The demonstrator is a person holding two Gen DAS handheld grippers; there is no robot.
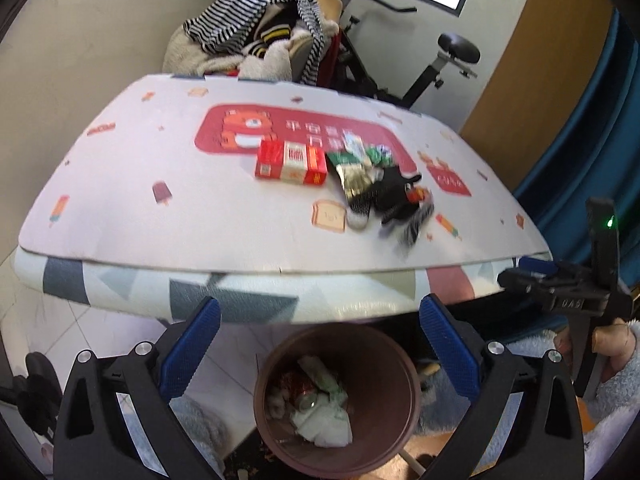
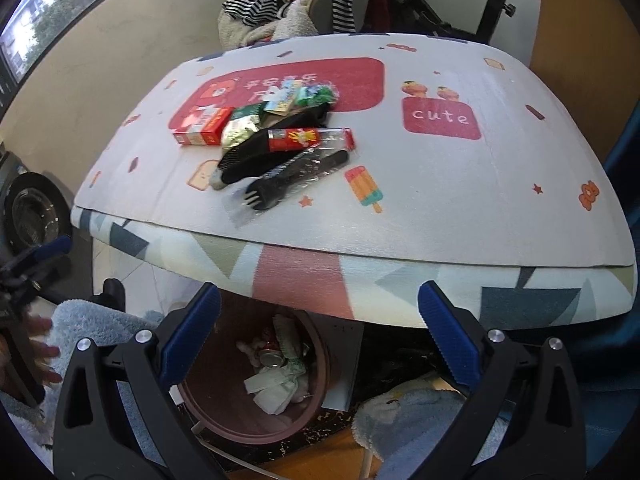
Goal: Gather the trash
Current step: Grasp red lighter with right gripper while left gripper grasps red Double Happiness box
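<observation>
Left wrist view: the left claw [image 1: 320, 340] hangs wide open and empty, the bin [image 1: 276, 432] directly below, the trash pile [image 1: 360, 176] ahead on the table [image 1: 120, 208]. Right wrist view: the right claw [image 2: 320, 328], equally agape and empty, faces the wrapped fork [image 2: 296, 176] nearest it; best to close on one piece at a time.

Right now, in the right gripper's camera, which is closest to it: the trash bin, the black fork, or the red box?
1. trash bin, just below the right gripper, under the table edge.
2. black fork, near side of the pile.
3. red box, farther back, left.
</observation>
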